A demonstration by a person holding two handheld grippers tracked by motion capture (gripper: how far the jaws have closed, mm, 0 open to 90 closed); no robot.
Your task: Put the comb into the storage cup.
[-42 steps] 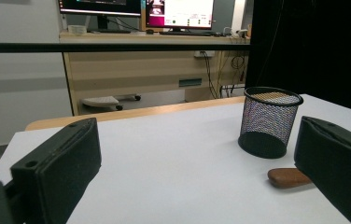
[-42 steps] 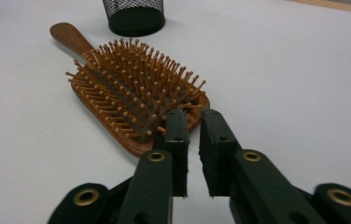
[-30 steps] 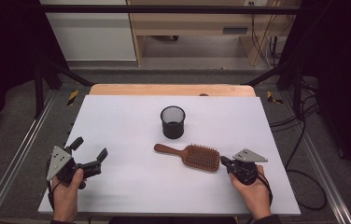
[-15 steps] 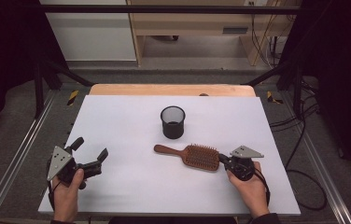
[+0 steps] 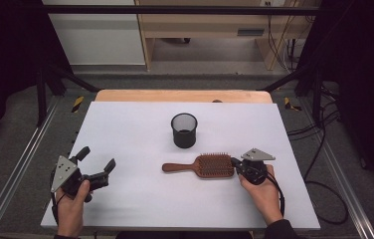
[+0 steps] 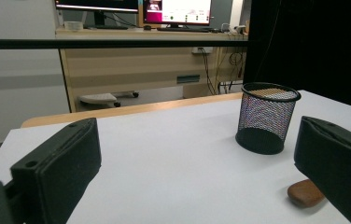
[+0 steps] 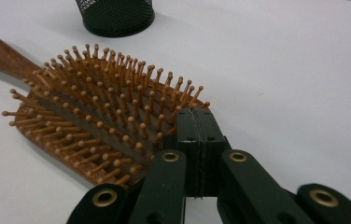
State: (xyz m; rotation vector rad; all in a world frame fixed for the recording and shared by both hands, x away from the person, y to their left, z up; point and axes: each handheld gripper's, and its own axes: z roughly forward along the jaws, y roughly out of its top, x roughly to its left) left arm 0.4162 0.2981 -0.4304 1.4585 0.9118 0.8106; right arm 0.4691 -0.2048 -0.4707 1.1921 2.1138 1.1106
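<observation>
2 grippers are in play: the right gripper (image 5: 234, 162), jaws clenched on nothing, touches the head end of the hairbrush (image 5: 202, 166), which lies flat just in front of the mesh cup (image 5: 184, 130). The left gripper (image 5: 97, 168) hangs released. Judged step: nudging the brush; next, push leftward.

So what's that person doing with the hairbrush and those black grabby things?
A person sits at a white table with a hand-held gripper in each hand. The right hand-held gripper is shut, its tips against the end of the wooden hairbrush, which lies flat with bristles up. It doesn't look like it has gripped the brush. The left hand-held gripper is open with nothing between its jaws, off to the side. A black mesh cup stands upright just behind the brush.
</observation>
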